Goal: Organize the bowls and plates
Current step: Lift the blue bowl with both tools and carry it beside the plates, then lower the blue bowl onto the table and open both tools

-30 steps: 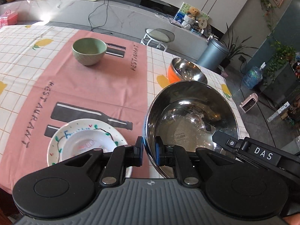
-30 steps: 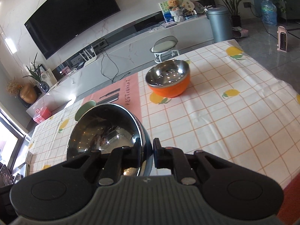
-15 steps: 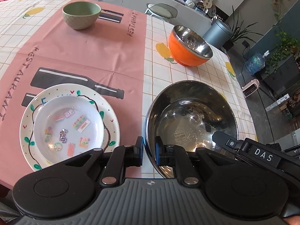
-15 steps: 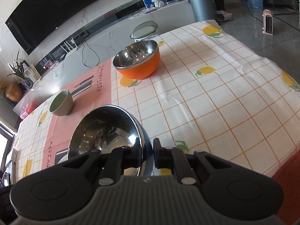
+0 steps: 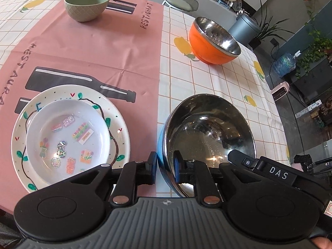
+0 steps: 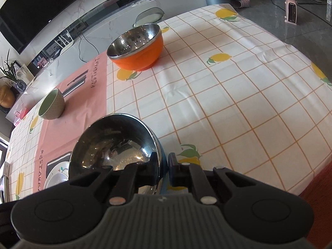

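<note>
A large steel bowl with a blue outside [image 5: 207,132] [image 6: 112,145] sits low over the checked tablecloth near the front edge. My left gripper [image 5: 165,162] straddles its near rim; the jaws are opening and the inner pad stands a little off the steel. My right gripper [image 6: 163,161] is shut on the opposite rim, one finger inside and one on the blue wall, still closing. Left of the bowl, a white dish with stickers [image 5: 68,139] lies in a painted plate [image 5: 116,114]. An orange steel bowl [image 5: 209,47] [image 6: 137,49] and a green bowl [image 5: 87,4] [image 6: 51,104] stand farther back.
A pink placemat [image 5: 93,51] covers the table's left half. The table edge [image 5: 276,112] drops to the floor on the right, where a small heater [image 5: 280,90] and a water jug stand. A stool [image 6: 149,17] and a grey bin sit beyond the far edge.
Both grippers have sunk toward the table with the steel bowl between them. The stacked plates have come fully into the left view. The left jaws stand slightly wider than before.
</note>
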Tool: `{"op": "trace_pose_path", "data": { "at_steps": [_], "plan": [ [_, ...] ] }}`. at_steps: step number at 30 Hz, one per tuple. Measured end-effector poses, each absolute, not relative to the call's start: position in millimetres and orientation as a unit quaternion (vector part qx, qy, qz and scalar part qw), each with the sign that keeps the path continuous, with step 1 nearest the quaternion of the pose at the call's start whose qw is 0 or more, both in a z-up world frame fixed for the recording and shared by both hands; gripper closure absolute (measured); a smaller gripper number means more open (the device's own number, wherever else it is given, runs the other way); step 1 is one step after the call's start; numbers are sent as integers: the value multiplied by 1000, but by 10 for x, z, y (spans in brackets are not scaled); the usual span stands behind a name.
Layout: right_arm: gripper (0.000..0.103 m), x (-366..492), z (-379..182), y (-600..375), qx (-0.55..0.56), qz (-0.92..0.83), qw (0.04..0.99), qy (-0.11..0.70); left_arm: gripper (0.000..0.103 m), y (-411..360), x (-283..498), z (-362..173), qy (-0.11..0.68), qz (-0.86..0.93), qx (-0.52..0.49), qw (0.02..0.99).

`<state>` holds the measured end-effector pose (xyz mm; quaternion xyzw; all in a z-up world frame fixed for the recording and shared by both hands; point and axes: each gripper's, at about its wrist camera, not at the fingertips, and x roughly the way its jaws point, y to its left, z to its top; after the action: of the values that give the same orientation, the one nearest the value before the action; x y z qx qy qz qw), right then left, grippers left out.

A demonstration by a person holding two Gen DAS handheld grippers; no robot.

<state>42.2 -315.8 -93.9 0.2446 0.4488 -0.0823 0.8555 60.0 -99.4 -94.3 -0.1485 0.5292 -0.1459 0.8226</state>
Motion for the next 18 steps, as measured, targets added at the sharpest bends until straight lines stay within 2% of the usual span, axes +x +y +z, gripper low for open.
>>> {"op": "trace_pose_path", "data": {
  "at_steps": [7,8,10,12,14,18],
  "plan": [
    [94,460,-961,-3174,243,-85,854,452,80,-1039,616,-940,526,-155,-136,825],
    [94,462,-957,-3173,242,-85,854,452,76,-1039,612,-937,525,-155,-135,826],
    [89,461,-955,-3174,241,-86,854,453,61,-1028,601,-922,522,-153,-139,828],
    [88,452,-948,-3184,245,-85,854,451,55,-1013,591,-886,513,-150,-139,833],
    [75,441,-925,-3191,249,-80,855,447,51,-1002,584,-841,506,-150,-139,838],
    [71,411,-838,-3195,242,-77,862,439,44,-964,572,-722,495,-161,-146,841]
  ]
}}
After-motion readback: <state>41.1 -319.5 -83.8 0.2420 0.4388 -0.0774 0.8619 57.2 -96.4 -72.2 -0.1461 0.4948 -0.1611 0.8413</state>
